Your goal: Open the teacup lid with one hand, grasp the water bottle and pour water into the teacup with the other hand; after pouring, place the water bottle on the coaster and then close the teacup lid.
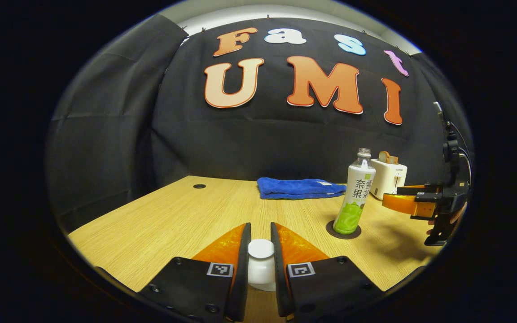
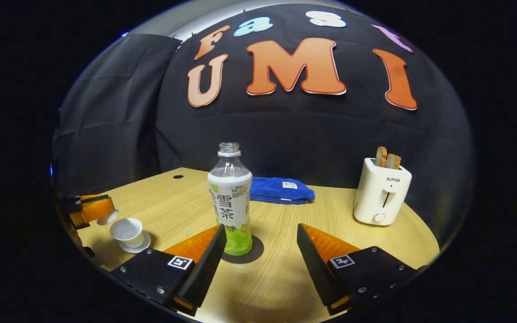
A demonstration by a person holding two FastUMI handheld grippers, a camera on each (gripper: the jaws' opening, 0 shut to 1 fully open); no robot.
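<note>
White ceramic lid [image 1: 260,264] sat pinched btwn the left gripper [image 1: 260,258] jaws, nearly closed on it, held just above the open teacup [image 2: 127,230] at approx 9 o'clock in the right gripper view. Risk: lid slipping or chipping the cup if lowered off-centre. Right gripper [image 2: 261,253] jaws were wide open, empty, water bottle [image 2: 231,199] upright on its coaster [image 2: 257,248] at 12 o'clock, w/ the bottle untouched

Recording booth, black cloth wall [image 2: 106,112], wooden table [image 2: 285,278], toaster [image 2: 382,193]
</note>
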